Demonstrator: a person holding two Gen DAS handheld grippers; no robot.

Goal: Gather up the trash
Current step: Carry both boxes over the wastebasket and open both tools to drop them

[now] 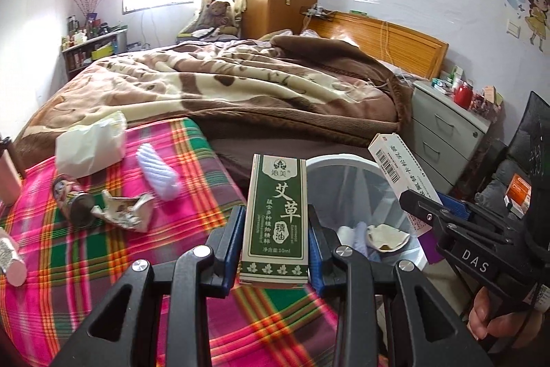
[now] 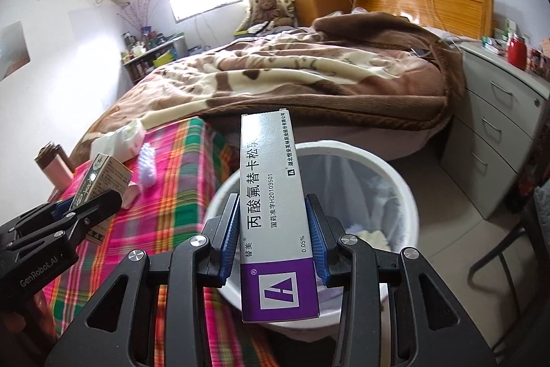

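Observation:
My left gripper [image 1: 275,243] is shut on a green and beige oil box [image 1: 276,219], held upright at the edge of the plaid-covered table beside the white trash bin [image 1: 343,160]. The green box also shows in the right wrist view [image 2: 103,177]. My right gripper [image 2: 273,236] is shut on a long white and purple medicine box [image 2: 275,215], held over the bin [image 2: 395,181]. That box also shows in the left wrist view [image 1: 398,164]. The bin holds crumpled paper [image 1: 385,238]. Crumpled foil [image 1: 127,207], a white tissue pack [image 1: 91,143] and a lilac ribbed object [image 1: 158,174] lie on the plaid cloth [image 1: 103,263].
A bed with a brown blanket [image 1: 240,85] lies behind the table and bin. A grey drawer cabinet [image 1: 447,133] stands to the right of the bin, a dark chair [image 2: 515,229] nearer. A pink bottle [image 2: 56,167] and a small jar [image 1: 80,207] stand on the table's left.

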